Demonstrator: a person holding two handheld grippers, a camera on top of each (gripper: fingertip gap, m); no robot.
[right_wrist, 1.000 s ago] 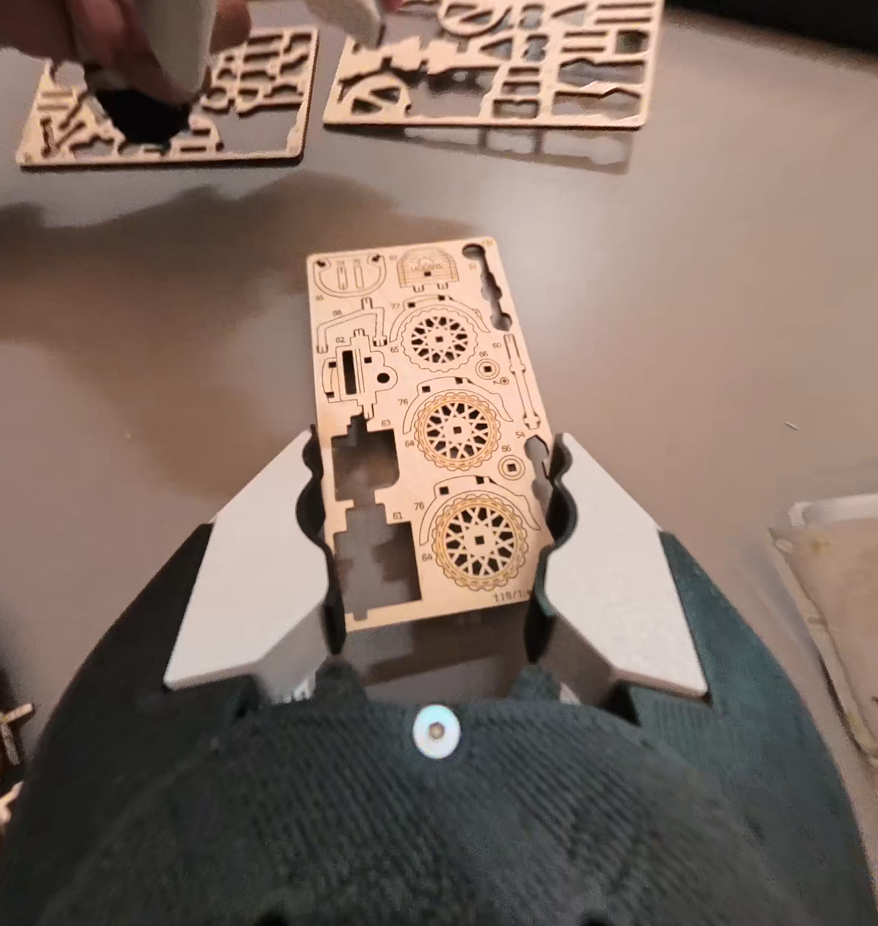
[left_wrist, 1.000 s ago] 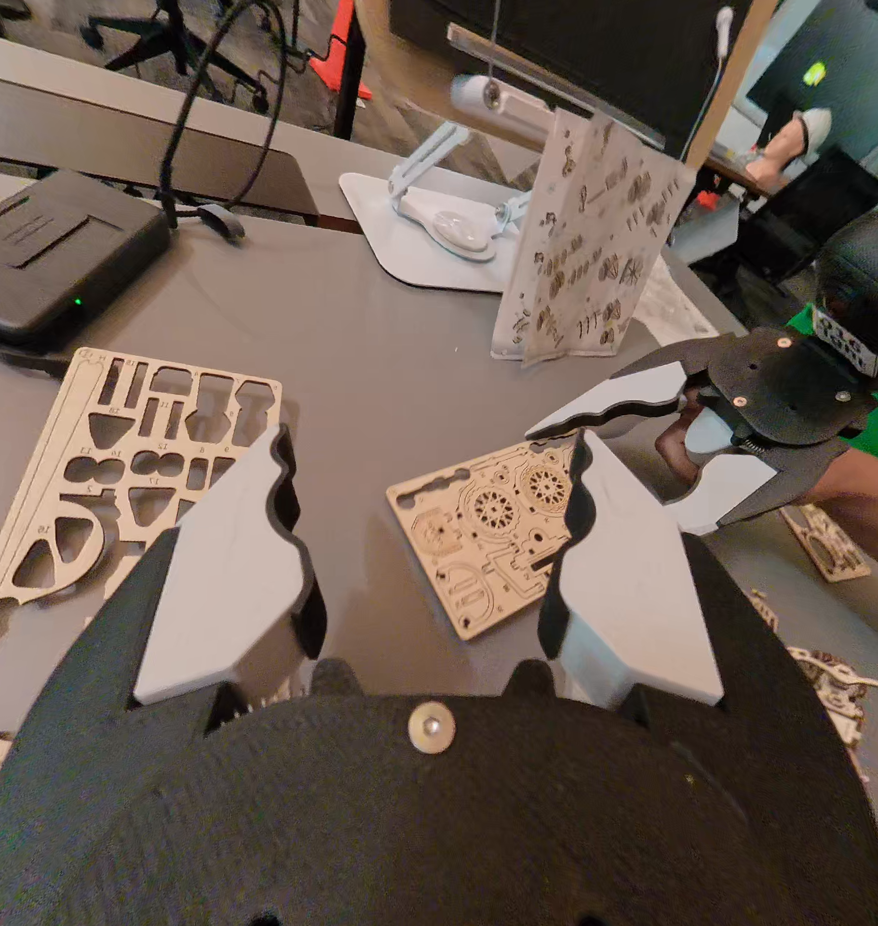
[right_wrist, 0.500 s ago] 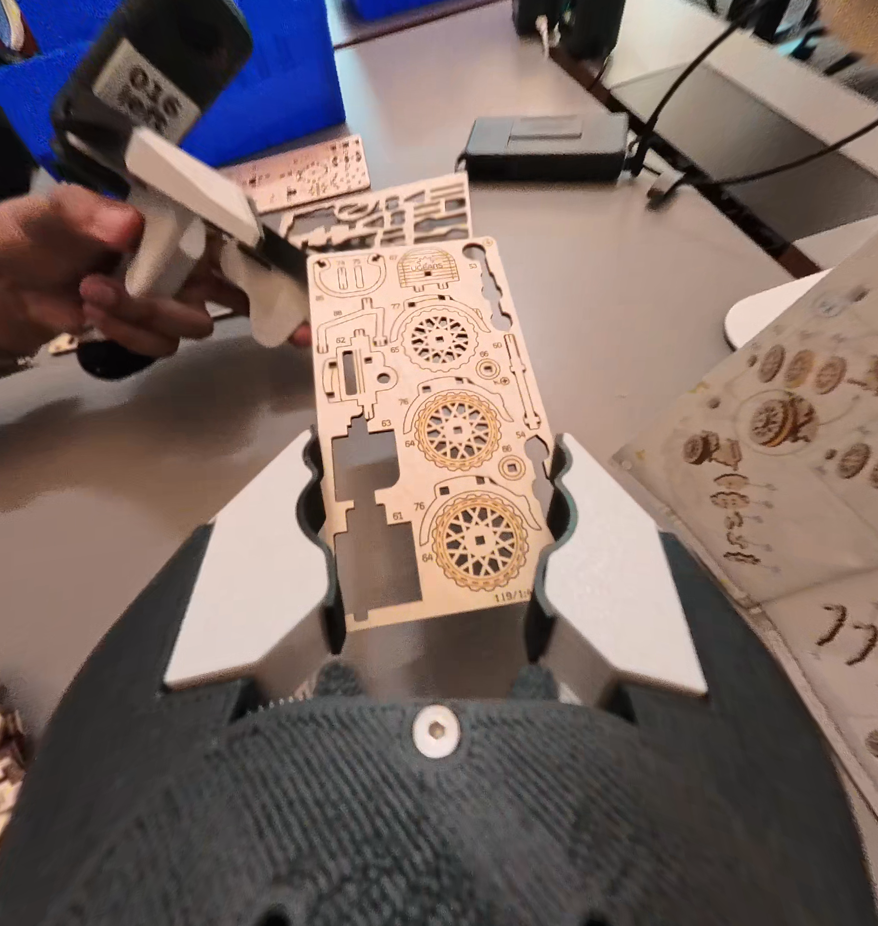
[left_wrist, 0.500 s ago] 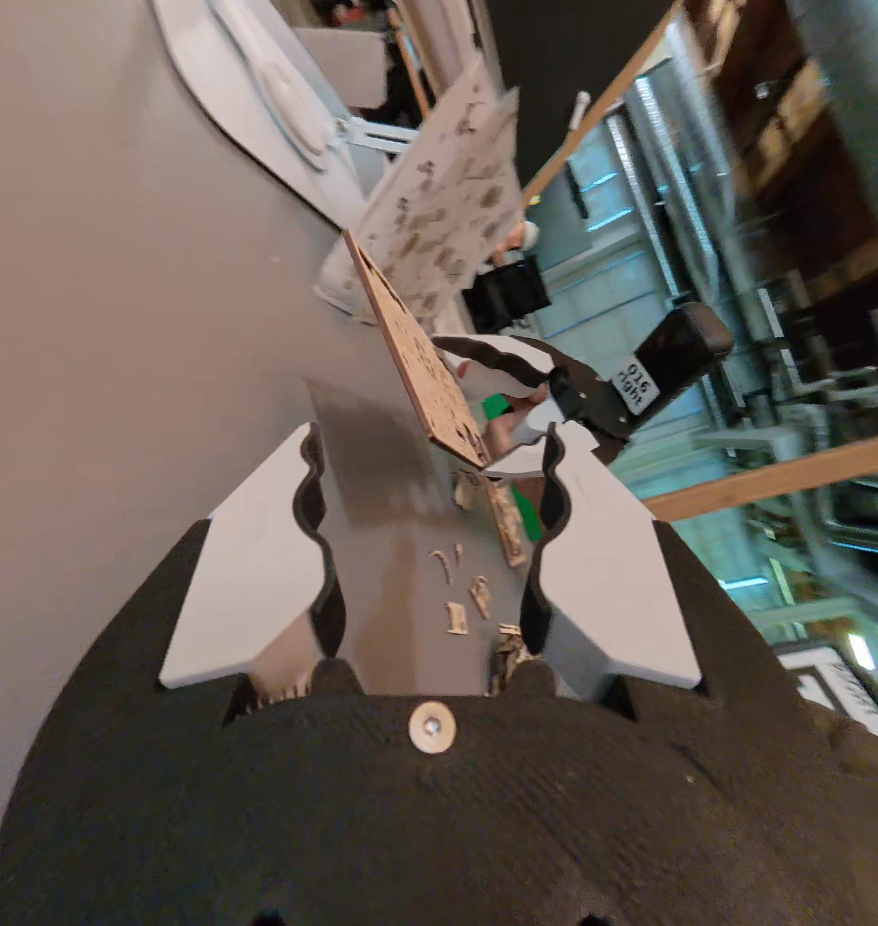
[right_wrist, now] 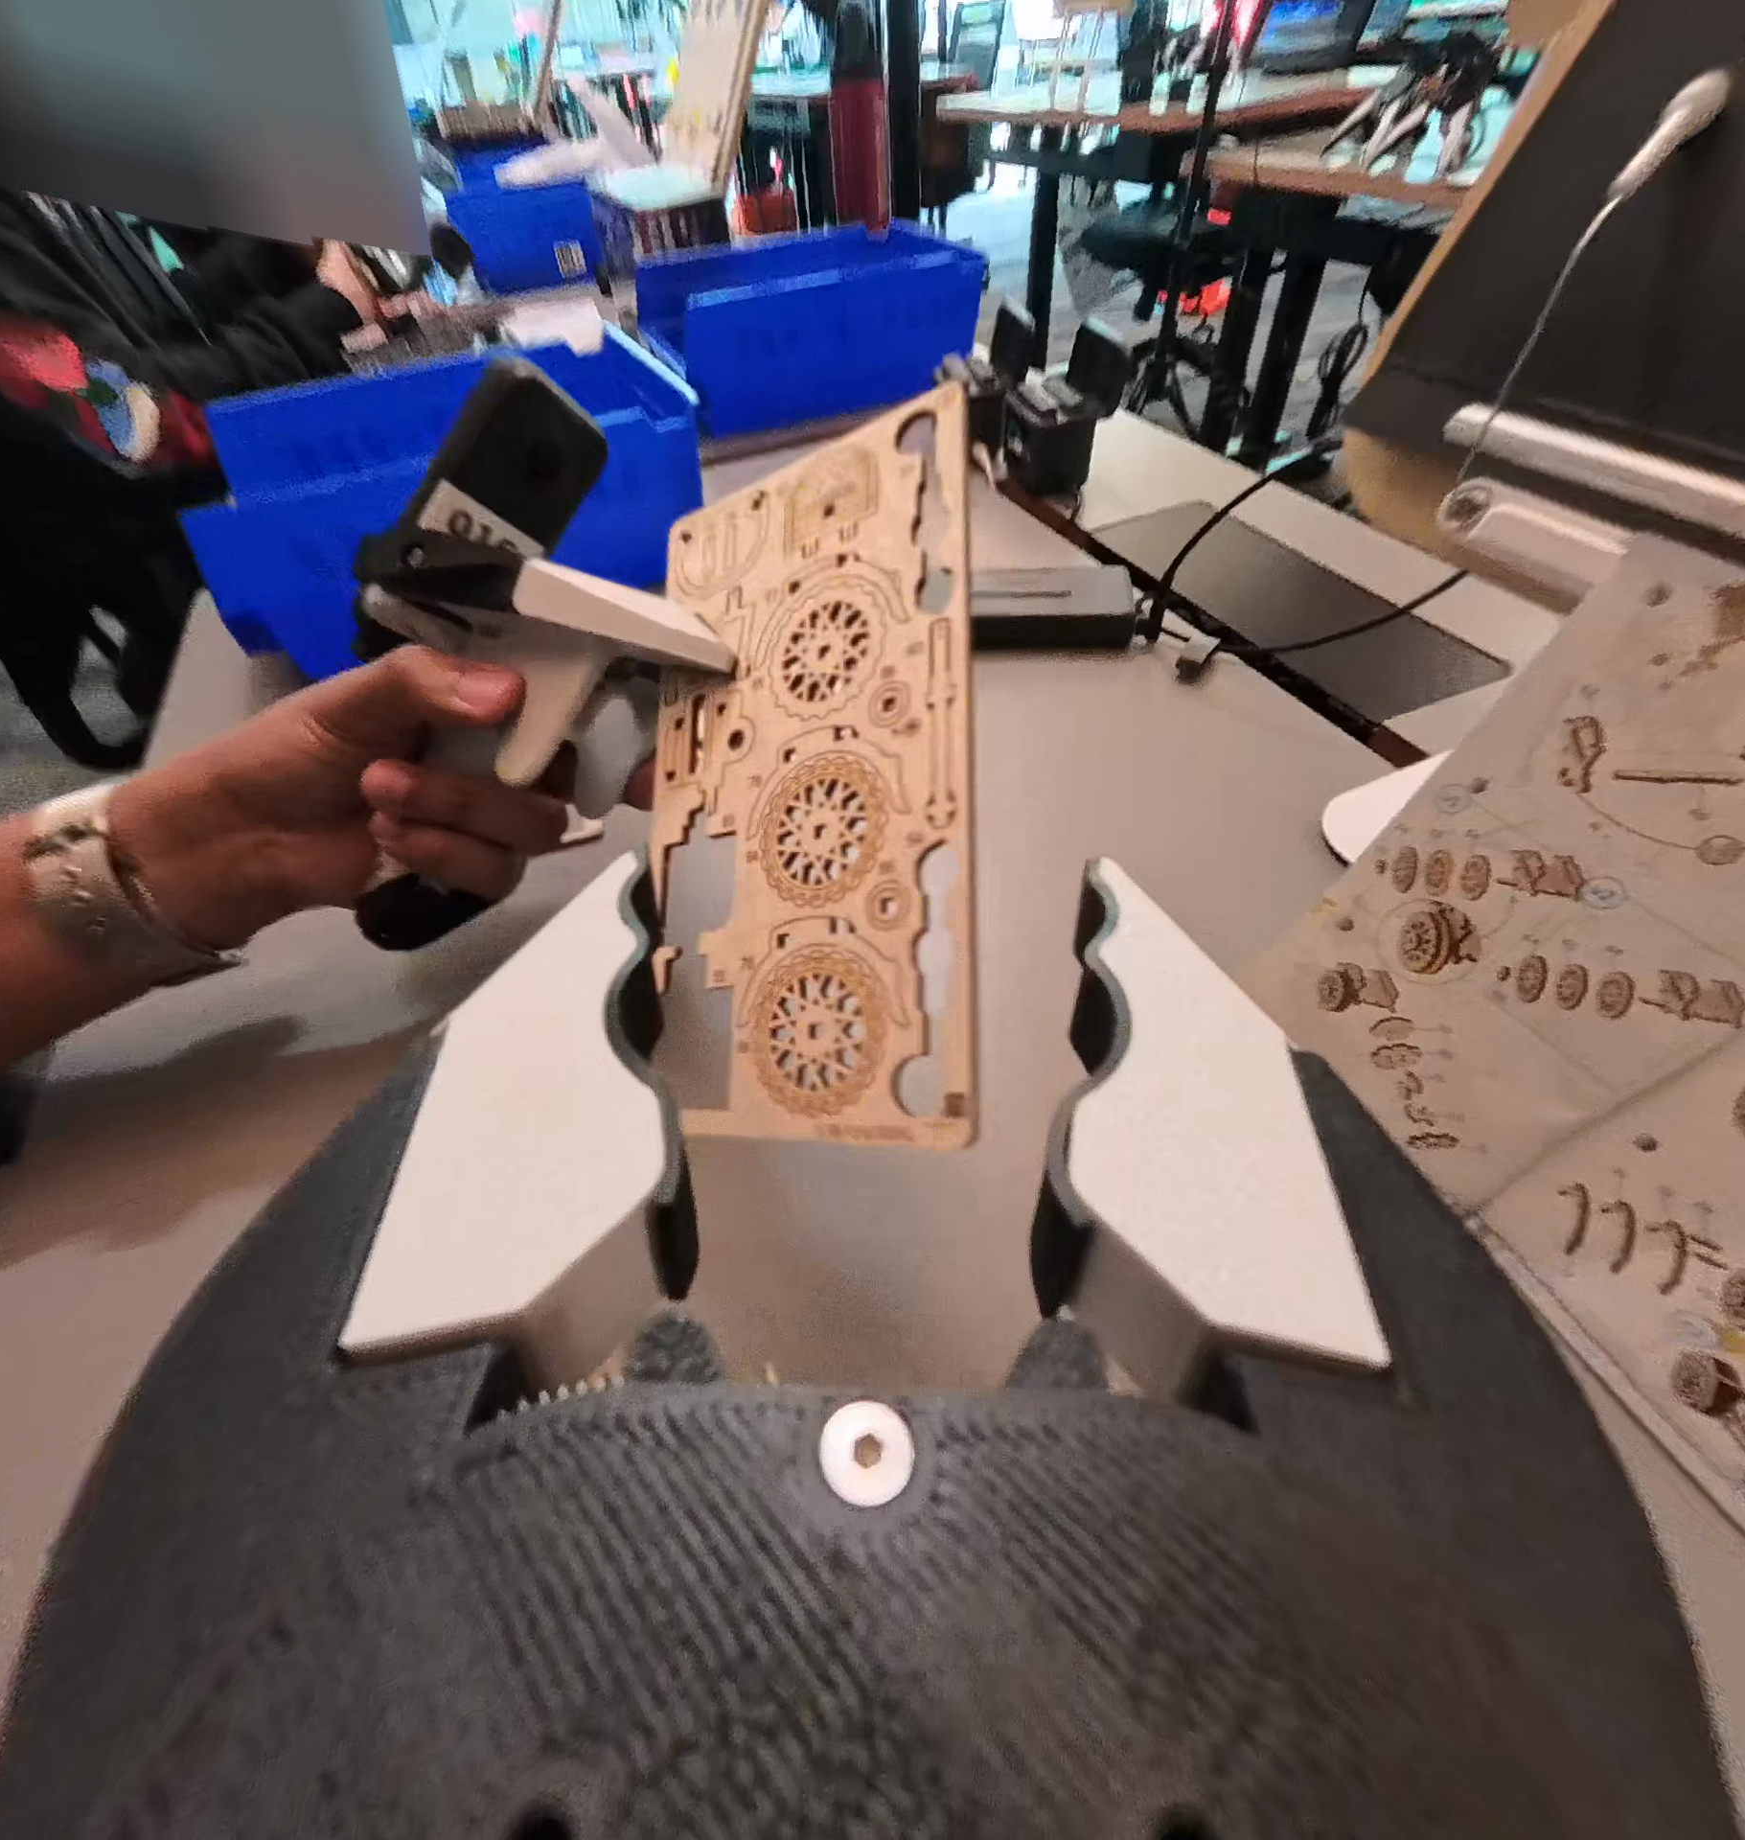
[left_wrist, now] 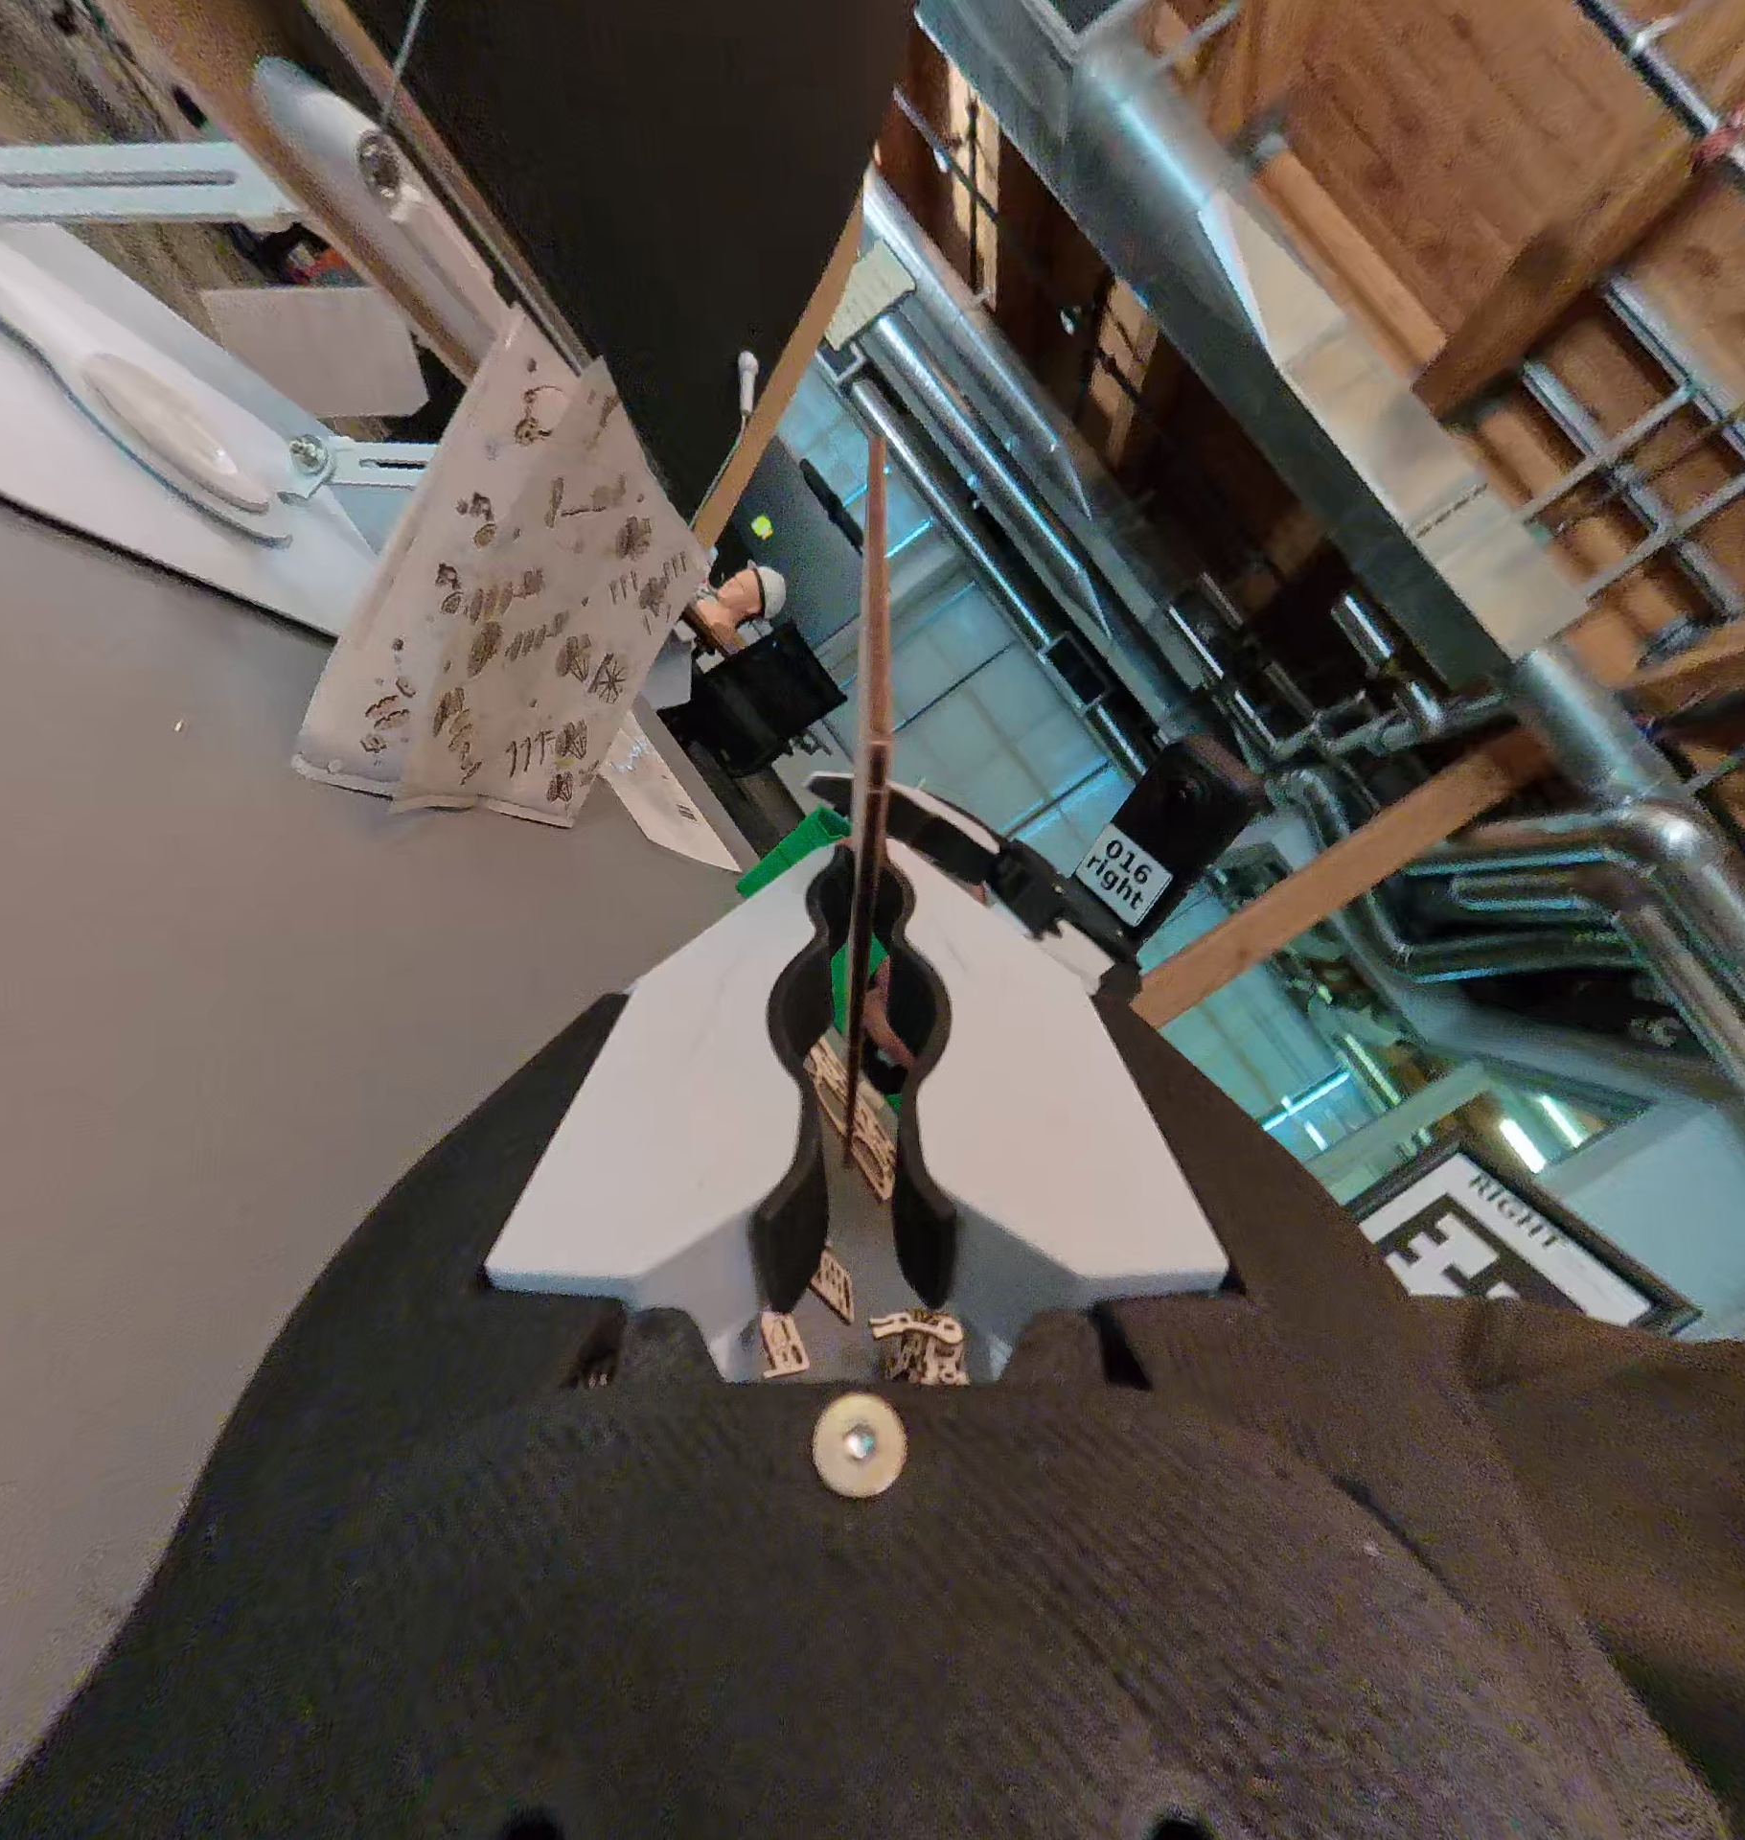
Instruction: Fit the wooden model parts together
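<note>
the grey surface (right_wrist: 1097, 797) had the instruction sheets (right_wrist: 1565, 956) propped up on the right and blue bins (right_wrist: 430, 488) at the far edge, and the wooden parts sheet (right_wrist: 828, 797) with three spoked wheels cut into it was held up in the air above it. the left tongs (left_wrist: 863, 866) were clamped on that sheet's side edge, seen edge-on in the left wrist view, with a hand (right_wrist: 350, 777) around the handle. the right tongs (right_wrist: 863, 916) sat wide open with the sheet's lower end between the fingers, and small loose wooden pieces (left_wrist: 828, 1284) lay on the surface underneath.
</note>
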